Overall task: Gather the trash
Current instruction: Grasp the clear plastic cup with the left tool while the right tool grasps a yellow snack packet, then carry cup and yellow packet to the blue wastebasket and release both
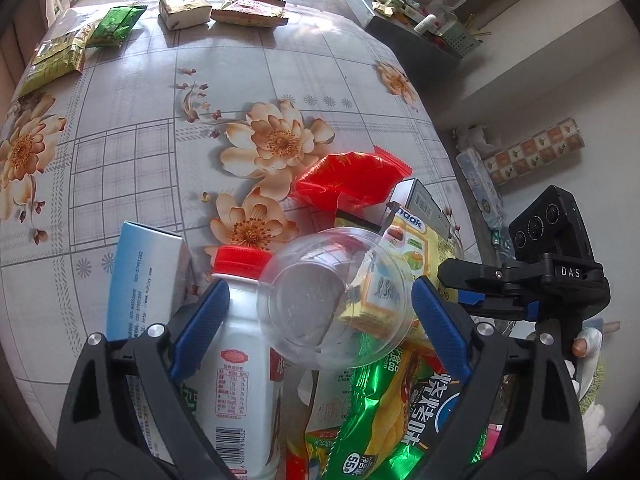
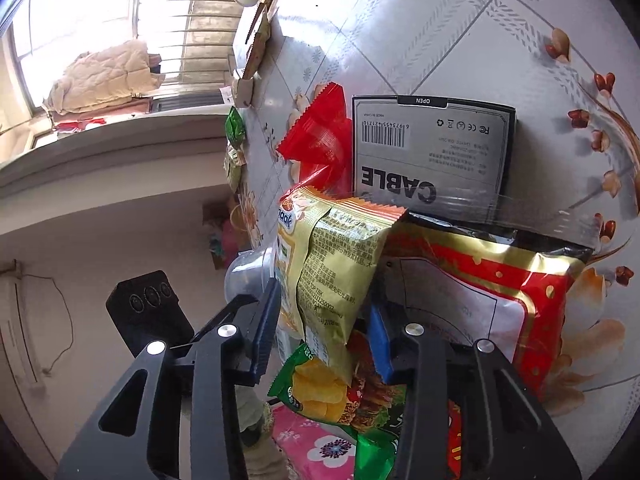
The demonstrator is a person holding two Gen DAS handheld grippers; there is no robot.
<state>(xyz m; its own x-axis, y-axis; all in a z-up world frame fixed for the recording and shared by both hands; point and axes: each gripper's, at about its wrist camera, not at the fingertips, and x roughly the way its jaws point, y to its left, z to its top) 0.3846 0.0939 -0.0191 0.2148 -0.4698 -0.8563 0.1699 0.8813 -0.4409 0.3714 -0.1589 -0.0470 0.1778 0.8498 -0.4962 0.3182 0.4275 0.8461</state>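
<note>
The left gripper (image 1: pixel 316 320) stands wide apart around the clear plastic cup (image 1: pixel 336 300) atop the trash pile, so centre it before squeezing gently, while the right gripper (image 2: pixel 324 320) clamps the gold snack packet (image 2: pixel 332 256)

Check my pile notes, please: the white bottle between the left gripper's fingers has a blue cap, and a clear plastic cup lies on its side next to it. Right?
Not quite. The white bottle has a red cap, not a blue one; the blue you may have seen is the left gripper's finger pads. The clear plastic cup does lie on its side next to it. The left wrist view shows this.
</note>
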